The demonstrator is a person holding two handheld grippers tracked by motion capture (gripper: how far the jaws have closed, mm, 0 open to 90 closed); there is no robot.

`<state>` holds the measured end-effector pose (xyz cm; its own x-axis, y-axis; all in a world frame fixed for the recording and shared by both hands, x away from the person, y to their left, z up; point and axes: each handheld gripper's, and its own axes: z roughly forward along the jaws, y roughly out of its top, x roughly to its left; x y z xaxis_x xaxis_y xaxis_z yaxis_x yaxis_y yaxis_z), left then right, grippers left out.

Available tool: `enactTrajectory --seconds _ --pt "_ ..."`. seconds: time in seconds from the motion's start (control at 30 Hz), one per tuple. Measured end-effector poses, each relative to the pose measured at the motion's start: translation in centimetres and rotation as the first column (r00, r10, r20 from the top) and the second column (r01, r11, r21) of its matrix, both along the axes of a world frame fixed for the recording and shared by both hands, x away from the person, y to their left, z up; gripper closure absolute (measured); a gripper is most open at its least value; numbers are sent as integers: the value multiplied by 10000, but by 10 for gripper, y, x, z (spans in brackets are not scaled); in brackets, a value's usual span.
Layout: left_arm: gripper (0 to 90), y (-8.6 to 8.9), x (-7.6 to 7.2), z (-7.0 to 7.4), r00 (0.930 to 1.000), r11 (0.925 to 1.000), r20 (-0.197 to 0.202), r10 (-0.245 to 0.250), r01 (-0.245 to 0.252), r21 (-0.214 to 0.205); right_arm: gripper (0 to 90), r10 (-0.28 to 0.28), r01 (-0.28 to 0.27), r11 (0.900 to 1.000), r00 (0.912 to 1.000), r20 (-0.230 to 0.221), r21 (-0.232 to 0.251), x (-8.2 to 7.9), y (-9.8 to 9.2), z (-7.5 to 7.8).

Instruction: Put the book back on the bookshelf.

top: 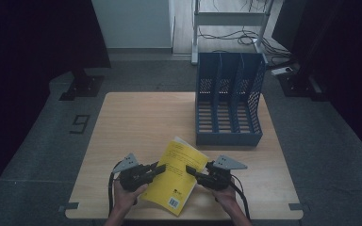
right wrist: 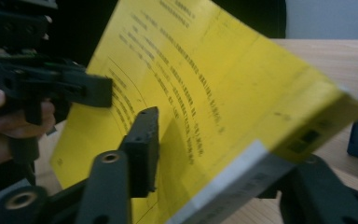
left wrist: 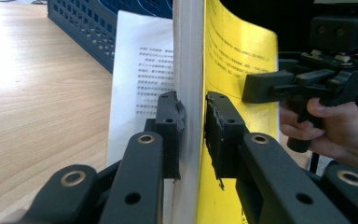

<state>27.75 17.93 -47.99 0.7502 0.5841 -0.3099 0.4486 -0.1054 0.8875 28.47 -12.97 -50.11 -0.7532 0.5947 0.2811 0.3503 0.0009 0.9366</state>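
The left gripper's (top: 156, 169) fingers are clamped on the thick yellow paperback book (top: 179, 175) – the right gripper's (top: 192, 171) straddle its opposite edge, not visibly pressing. Next: firm grip, then the blue slotted file rack (top: 229, 100) ahead.

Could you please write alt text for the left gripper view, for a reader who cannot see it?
The left gripper has its two black jaws clamped on the edge of a yellow book held upright, white pages showing at its left. Beyond the book, the right gripper, held in a hand, reaches toward the cover; a blue file rack stands on the wooden table.
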Motion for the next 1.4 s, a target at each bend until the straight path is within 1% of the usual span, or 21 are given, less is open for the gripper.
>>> enactTrajectory --seconds 0.07,0.13,0.3,0.4,0.53,0.57,0.63,0.7,0.73,0.77,0.8,0.9,1.07,1.13,1.17,1.2,1.23,1.27,1.4 --pt "755 1 1 0 10000 10000 -16 56 -56 -40 586 14 -15 9999 10000 70 165 -1 -1 2" --pt "746 1 1 -1 9999 9999 11 120 -120 -73 610 2 -6 9998 9997 248 186 -4 0 5" --pt "731 2 1 0 9998 9998 61 175 -174 -138 625 -123 134 9998 9966 809 -138 -11 3 14" --pt "724 2 1 0 9996 9995 135 244 -241 -191 629 -202 247 9990 9932 1148 -377 -16 6 19" --pt "714 1 0 1 9992 9993 252 308 -303 -226 640 -252 350 9975 9879 1529 -617 -21 8 25" --pt "711 1 0 1 9992 9993 252 308 -303 -226 640 -252 350 9975 9879 1529 -617 -21 8 25" --pt "702 -1 -2 3 9985 9991 415 349 -339 -240 663 -355 483 9965 9834 1782 -676 -28 10 32" --pt "694 -2 -4 3 9978 9993 575 318 -305 -232 677 -401 608 9941 9753 2172 -898 -34 12 38" --pt "691 -3 -4 3 9975 9993 626 314 -301 -209 685 -414 689 9920 9692 2429 -1059 -38 14 42" --pt "690 -3 -4 3 9975 9993 626 314 -301 -209 685 -414 689 9920 9692 2429 -1059 -38 14 42" --pt "690 -4 -5 3 9973 9994 667 298 -287 -181 691 -410 755 9897 9636 2642 -1215 -42 15 45" --pt "690 -4 -5 3 9973 9994 674 306 -295 -175 692 -361 672 9914 9654 2583 -1125 -40 14 45" --pt "690 -5 -4 3 9972 9995 691 285 -273 -185 693 -245 456 9953 9724 2321 -860 -35 12 42" --pt "690 -5 -5 3 9970 9995 726 273 -261 -174 688 -115 325 9950 9768 2139 -949 -34 14 39" --pt "690 -5 -5 3 9970 9995 726 273 -261 -174 688 -115 325 9950 9768 2139 -949 -34 14 39" --pt "690 -5 -5 3 9970 9995 732 263 -250 -179 682 -40 267 9938 9784 2067 -1075 -32 18 34" --pt "690 -5 -5 3 9969 9996 742 248 -235 -179 682 -40 267 9938 9784 2067 -1075 -32 18 34" --pt "691 -5 -6 3 9968 9996 760 234 -222 -166 672 39 190 9931 9809 1945 -1157 -30 21 31" --pt "692 -5 -6 3 9967 9997 786 218 -207 -153 659 63 166 9923 9830 1834 -1231 -28 23 28"
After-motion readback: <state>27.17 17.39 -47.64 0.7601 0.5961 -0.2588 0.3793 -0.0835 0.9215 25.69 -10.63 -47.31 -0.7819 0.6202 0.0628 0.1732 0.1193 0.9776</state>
